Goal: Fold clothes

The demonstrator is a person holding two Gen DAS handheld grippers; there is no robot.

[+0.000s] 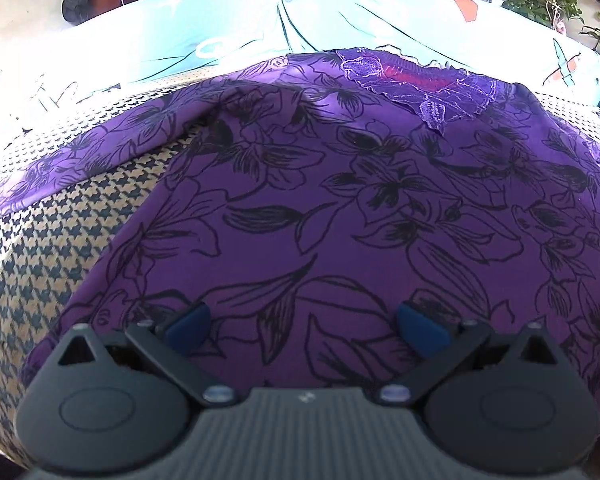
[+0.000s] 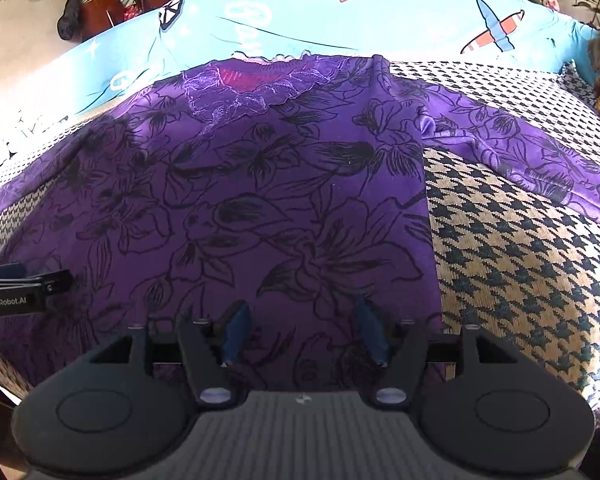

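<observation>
Jaws spread and empty on both the left gripper [image 1: 302,326] and right gripper [image 2: 302,332], the thin purple black-flowered blouse [image 2: 260,208] lies flat on the houndstooth woven cover [image 2: 508,256], likely limp and light, best pinched at its near hem corners.

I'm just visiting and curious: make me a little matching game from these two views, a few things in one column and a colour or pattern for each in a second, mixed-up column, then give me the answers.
Things:
1. blouse
2. sofa cover
3. sheet
4. gripper pads

Looks:
A. turquoise with printed pictures
B. dark blue
C. purple with black flowers, lace at the collar
D. black and beige houndstooth

Pairs: 1-C, 2-D, 3-A, 4-B
</observation>
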